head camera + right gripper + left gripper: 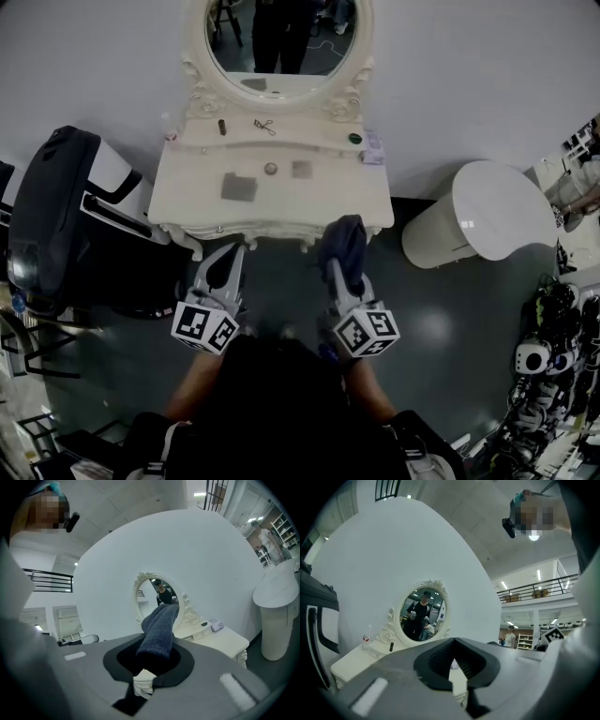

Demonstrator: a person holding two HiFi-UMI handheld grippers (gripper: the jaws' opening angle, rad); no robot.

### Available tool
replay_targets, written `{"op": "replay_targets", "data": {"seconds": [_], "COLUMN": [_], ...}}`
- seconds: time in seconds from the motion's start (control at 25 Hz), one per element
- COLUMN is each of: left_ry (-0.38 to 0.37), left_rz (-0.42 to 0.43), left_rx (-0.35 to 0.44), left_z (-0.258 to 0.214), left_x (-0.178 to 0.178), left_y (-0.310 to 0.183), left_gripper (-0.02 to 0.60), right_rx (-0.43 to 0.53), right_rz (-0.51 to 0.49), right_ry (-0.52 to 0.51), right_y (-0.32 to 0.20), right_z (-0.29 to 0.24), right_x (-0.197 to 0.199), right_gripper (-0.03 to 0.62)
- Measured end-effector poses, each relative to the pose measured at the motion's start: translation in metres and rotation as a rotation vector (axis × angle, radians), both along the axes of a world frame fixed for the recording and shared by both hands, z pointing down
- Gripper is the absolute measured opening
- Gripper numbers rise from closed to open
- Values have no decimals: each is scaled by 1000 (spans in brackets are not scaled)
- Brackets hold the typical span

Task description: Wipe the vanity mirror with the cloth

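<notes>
The oval vanity mirror (281, 42) stands at the back of a cream vanity table (272, 206), straight ahead of me. It also shows in the left gripper view as the mirror (423, 618) and in the right gripper view as the mirror (159, 597). My right gripper (339, 267) is shut on a dark blue cloth (345, 244), held just in front of the table's front edge; the cloth (157, 632) sticks up between the jaws and covers part of the mirror. My left gripper (230, 258) is shut and holds nothing, level with the right one, short of the table.
On the tabletop lie two grey squares (238, 186), a small dark bottle (222, 126), glasses (264, 125) and a small box (373, 148). A black-and-white chair (56, 216) stands at the left, a white round pedestal (483, 220) at the right, clutter (553, 356) beyond it.
</notes>
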State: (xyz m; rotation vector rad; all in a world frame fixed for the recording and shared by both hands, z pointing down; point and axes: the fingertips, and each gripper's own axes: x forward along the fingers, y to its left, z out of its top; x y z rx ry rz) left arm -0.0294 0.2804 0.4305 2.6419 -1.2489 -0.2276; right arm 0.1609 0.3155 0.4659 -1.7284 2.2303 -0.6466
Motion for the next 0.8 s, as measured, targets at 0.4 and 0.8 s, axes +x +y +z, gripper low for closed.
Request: {"op": "replay_targets", "data": {"seconds": [0.4,0.8], "left_ry": [-4,-7], "left_rz": [-49,-44], "left_rx": [-10,-6], "left_z": [2,5], "left_x": [-2,-8], "left_y": [-8,-70], "left_gripper": [-2,-2], "right_rx": [-12,-21], "right_rz": [-41,-34], "right_ry": [2,4], "right_y": [-19,-73], "right_z": [4,7], "right_x": [3,-2], "right_gripper": [46,46]}}
